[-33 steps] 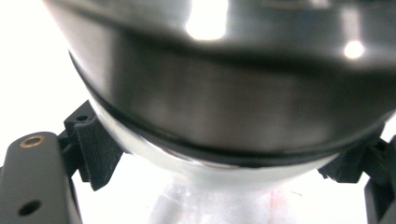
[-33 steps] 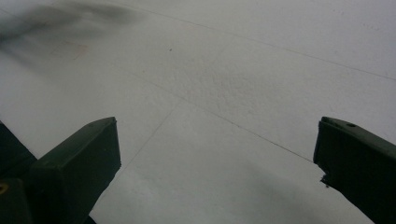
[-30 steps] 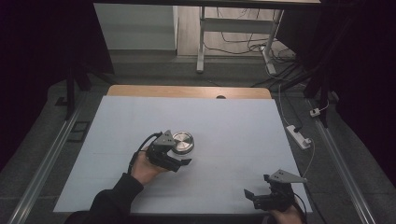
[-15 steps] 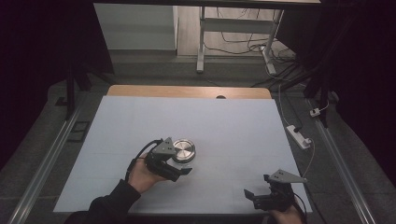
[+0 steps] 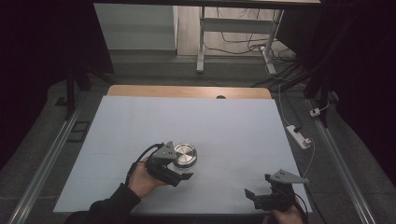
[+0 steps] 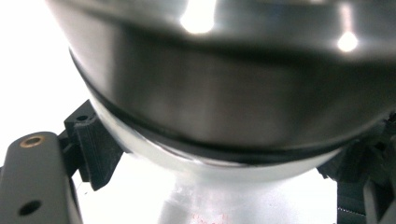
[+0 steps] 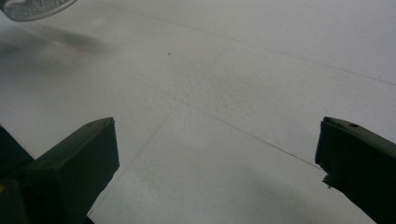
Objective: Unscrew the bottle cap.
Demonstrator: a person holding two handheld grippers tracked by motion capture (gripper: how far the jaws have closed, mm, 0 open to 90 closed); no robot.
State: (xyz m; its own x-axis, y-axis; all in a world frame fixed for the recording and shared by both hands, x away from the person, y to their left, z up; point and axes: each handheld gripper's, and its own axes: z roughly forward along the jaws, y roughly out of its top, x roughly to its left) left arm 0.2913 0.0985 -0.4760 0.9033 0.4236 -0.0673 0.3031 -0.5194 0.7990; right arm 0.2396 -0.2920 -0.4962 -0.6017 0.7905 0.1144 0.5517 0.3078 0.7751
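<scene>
Steel bowl (image 5: 185,154) sits clamped in your left gripper (image 5: 180,169) at lower centre, setting it down remains, while your right gripper (image 5: 261,198) waits open-jawed lower right.

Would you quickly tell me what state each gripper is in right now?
Left gripper: closed on the round metal container.
Right gripper: open, nothing between its jaws, over the white table.

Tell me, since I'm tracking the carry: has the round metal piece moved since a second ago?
Yes. The round metal piece, clamped in the left gripper, has drifted slightly toward the table's near edge, away from the wooden strip at the far edge.
</scene>
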